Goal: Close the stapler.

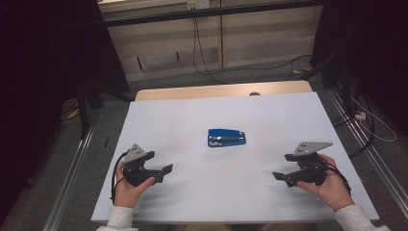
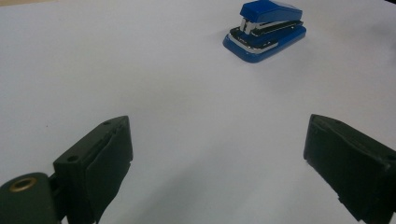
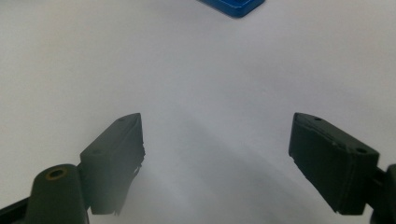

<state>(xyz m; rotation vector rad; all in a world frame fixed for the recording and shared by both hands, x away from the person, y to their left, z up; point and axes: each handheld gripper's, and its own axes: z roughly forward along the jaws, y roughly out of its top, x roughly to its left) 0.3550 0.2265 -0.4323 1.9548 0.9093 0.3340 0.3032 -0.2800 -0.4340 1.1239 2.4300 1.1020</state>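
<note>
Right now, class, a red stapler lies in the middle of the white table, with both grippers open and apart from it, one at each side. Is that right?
Not quite: the stapler is blue, not red, as the high view and the left gripper view show. The rest holds: it lies mid-table, and the left gripper and right gripper are open and apart from it, one at each side.

White table [image 1: 192, 110]; blue stapler [image 1: 226, 137] (lying mid-table).
</note>
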